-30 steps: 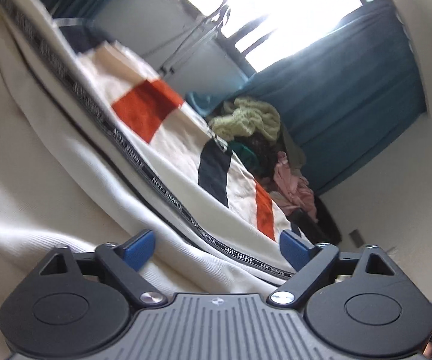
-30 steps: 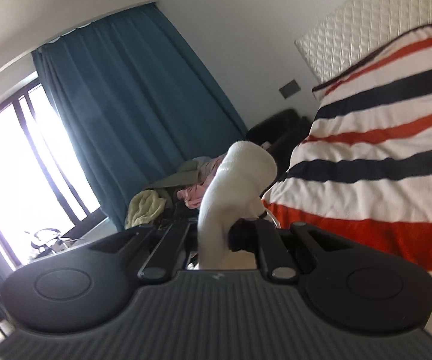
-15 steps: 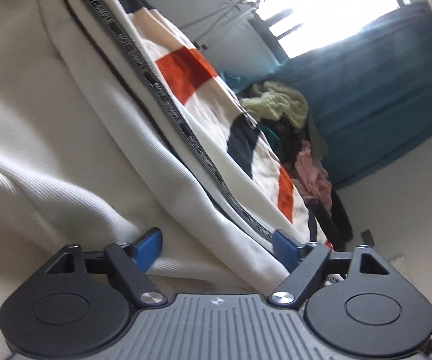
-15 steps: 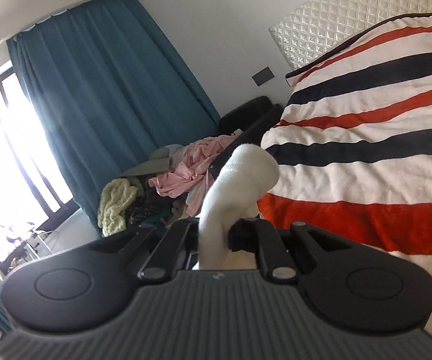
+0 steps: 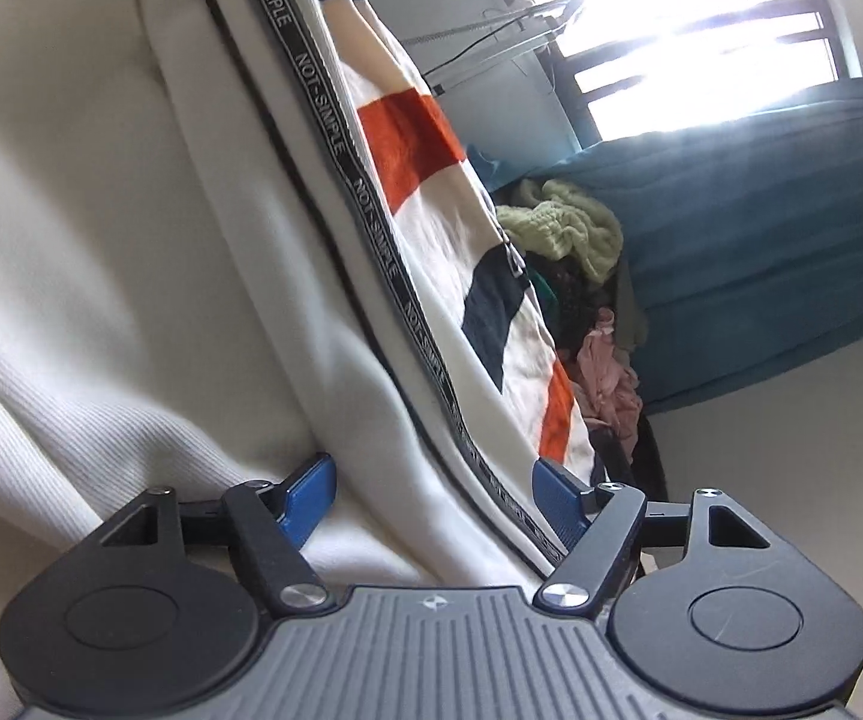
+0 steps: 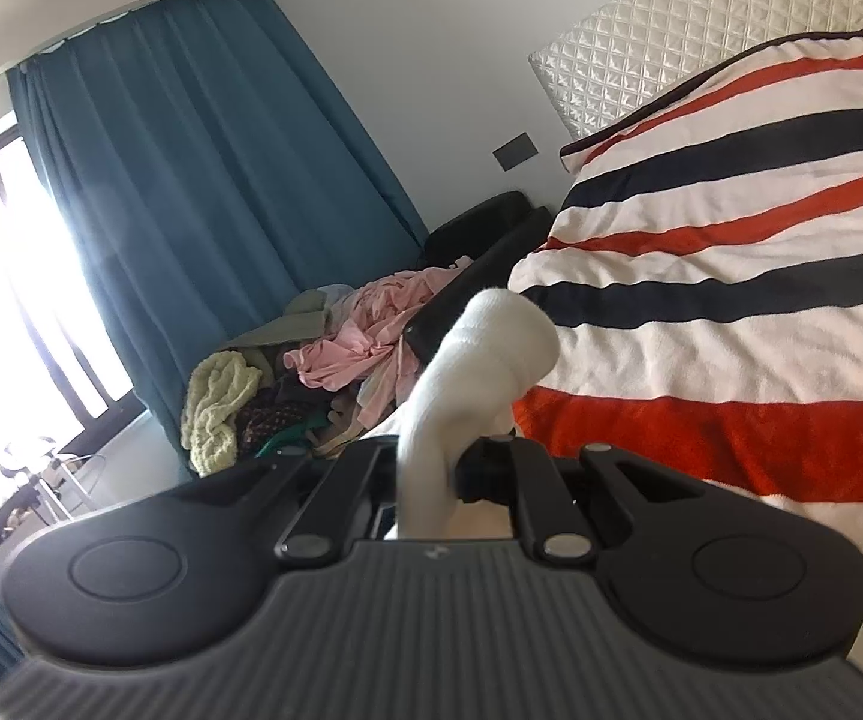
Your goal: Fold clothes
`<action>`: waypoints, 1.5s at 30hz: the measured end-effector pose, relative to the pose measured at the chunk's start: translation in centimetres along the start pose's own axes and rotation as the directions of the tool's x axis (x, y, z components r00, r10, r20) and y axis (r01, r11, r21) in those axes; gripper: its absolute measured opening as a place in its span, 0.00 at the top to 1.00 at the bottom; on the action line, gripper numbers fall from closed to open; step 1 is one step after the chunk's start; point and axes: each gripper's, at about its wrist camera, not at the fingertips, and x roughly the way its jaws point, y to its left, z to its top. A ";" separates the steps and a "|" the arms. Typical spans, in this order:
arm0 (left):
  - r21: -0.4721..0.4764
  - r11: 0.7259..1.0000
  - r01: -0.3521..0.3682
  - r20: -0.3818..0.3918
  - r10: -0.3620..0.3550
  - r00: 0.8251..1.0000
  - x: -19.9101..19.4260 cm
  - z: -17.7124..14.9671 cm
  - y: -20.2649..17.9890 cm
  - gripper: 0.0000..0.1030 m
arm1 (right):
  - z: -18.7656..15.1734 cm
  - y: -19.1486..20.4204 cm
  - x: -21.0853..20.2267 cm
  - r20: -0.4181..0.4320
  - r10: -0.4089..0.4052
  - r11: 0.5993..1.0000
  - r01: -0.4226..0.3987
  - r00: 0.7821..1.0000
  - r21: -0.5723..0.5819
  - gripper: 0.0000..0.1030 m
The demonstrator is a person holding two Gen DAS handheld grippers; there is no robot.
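- Left wrist view: the left claw (image 5: 434, 501) is pushing in closer along the cream garment (image 5: 131, 276) than a second ago, so the ribbed cloth and its black "NOT-SIMPLE" tape trim (image 5: 371, 222) are now filling more of the frame. That suggests this hand is lining up on the trimmed edge for a grip.
- Its blue fingertips (image 5: 308, 495) are standing wide apart with a ridge of the cloth lying between them, not yet pinched. The claw is pointing up along the hanging fabric, with the striped blanket (image 5: 431, 180) just beyond the trim on the right.
- Right wrist view: the right claw (image 6: 452, 474) is staying clamped on a bunched white fold of the garment (image 6: 485, 354), which is sticking up right ahead of its fingers.
- This claw is tipping downward and turning toward the bed, bringing more of the striped blanket (image 6: 731, 300) into view on the right; the clothes pile (image 6: 311, 372) is sitting ahead on the left.
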 end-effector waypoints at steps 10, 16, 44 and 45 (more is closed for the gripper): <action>0.081 0.995 -0.057 0.059 0.053 0.997 1.6 1.6 -0.6 0.85 | -0.2 1.1 0.7 -0.001 -0.016 0.999 0.015 1.000 -0.036 0.92; 0.196 0.978 -0.067 0.134 0.041 0.990 3.9 4.0 -3.6 0.93 | -0.9 2.6 5.4 -0.043 -0.037 0.991 0.031 0.998 -0.131 0.92; 0.794 0.605 -0.059 -0.036 0.142 0.989 4.4 -2.9 -9.6 0.28 | -6.1 -1.4 13.7 -0.391 0.094 0.989 -0.041 0.916 0.143 0.23; 0.817 0.574 -0.057 -0.045 0.162 0.986 4.1 -4.0 -9.7 0.22 | -6.2 -2.2 12.8 -0.402 0.094 0.986 -0.029 0.911 0.165 0.24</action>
